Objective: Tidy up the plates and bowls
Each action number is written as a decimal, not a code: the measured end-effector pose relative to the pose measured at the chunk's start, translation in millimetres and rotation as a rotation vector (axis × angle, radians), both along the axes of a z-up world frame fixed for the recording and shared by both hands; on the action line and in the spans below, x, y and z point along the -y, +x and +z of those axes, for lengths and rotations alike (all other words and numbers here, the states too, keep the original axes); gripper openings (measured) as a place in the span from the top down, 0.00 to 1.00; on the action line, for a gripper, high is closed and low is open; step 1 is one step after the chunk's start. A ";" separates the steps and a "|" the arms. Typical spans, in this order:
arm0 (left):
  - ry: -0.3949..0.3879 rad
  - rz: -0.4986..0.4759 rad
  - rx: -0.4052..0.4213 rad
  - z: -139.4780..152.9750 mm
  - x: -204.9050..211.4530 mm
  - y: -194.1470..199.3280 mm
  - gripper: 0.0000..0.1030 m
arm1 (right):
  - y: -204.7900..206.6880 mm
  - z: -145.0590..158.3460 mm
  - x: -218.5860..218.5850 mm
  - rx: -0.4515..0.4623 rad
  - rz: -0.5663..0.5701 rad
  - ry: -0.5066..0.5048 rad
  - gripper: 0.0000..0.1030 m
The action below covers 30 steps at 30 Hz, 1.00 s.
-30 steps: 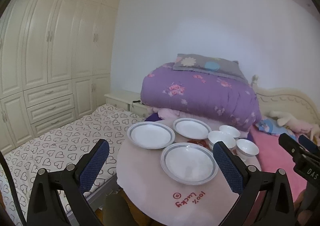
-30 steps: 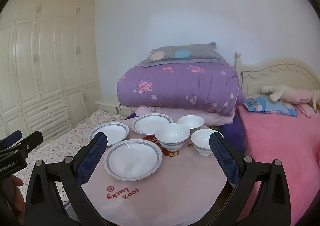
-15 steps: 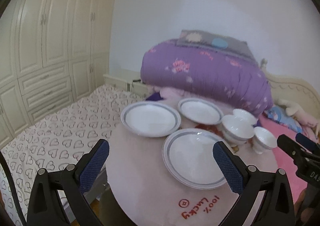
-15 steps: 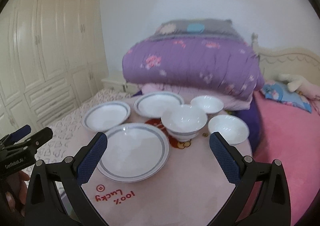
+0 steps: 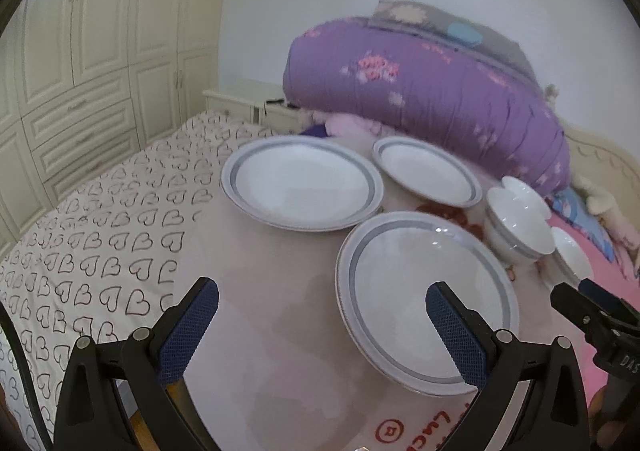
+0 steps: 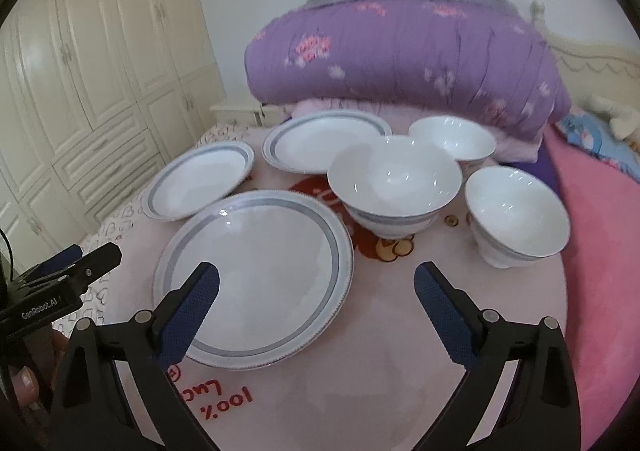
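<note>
Both the left gripper [image 5: 322, 315] and right gripper [image 6: 316, 301] hover with jaws spread wide, holding nothing. The nearest plate [image 6: 256, 275] lies on the bench [image 6: 380, 351] just beyond them, overlapped by the right gripper's left jaw. Two more plates [image 6: 200, 179] lie farther left; three bowls [image 6: 394, 183] stand far right.

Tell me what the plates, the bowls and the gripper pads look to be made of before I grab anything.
Near plate and big bowl: probably glazed ceramic or porcelain; glossy white with sharp light glints and a grey band. Could be glass-ceramic.
Right gripper pads: dark blue, matte, knurled texture, likely rubber. Left gripper looks the same.
</note>
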<state>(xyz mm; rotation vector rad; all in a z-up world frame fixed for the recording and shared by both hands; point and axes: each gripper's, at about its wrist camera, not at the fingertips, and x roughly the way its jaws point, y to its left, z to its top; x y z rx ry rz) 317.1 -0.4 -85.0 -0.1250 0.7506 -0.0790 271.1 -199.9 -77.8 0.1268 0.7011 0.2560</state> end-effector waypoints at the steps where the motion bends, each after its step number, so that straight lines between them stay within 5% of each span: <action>1: 0.002 -0.002 -0.014 -1.6 0.5 9.7 0.01 | 5.0 -4.4 0.4 -0.017 0.002 0.005 0.03; 14: -0.022 -0.038 -0.139 -26.0 -2.4 111.7 0.03 | 52.4 -31.7 6.8 -0.162 0.036 0.072 0.14; 30: -0.169 -0.132 -0.361 -56.7 -23.7 198.1 0.53 | 85.1 -54.9 3.5 -0.328 0.088 0.145 0.50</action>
